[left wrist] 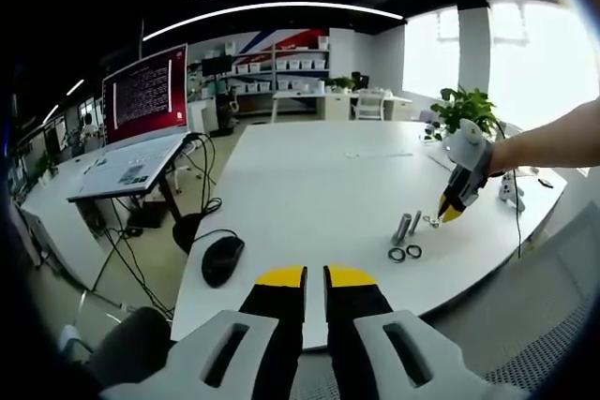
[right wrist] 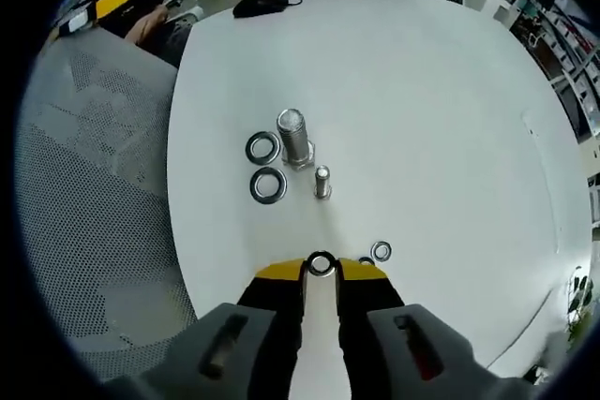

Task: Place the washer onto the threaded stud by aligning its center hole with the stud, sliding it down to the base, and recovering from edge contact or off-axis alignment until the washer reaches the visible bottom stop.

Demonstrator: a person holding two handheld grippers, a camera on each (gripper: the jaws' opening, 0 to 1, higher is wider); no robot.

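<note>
In the left gripper view, the left hand-held gripper [left wrist: 315, 275] hangs level over the near edge of the white desk [left wrist: 309, 185], jaws nearly closed on nothing, well apart from the studs.

In the right gripper view, the right hand-held gripper [right wrist: 321, 269] points steeply down at the desk, its yellow tips pinching a small silver washer [right wrist: 321, 264]. The thin threaded stud [right wrist: 322, 181] stands upright just beyond, beside a thicker bolt [right wrist: 294, 137] and two large washers [right wrist: 266, 167].

Shiny bare-metal washer [right wrist: 321, 264], threaded metal stud [right wrist: 322, 180], 2 glossy steel rings [right wrist: 267, 185] on smooth matt white table [right wrist: 422, 91].
</note>
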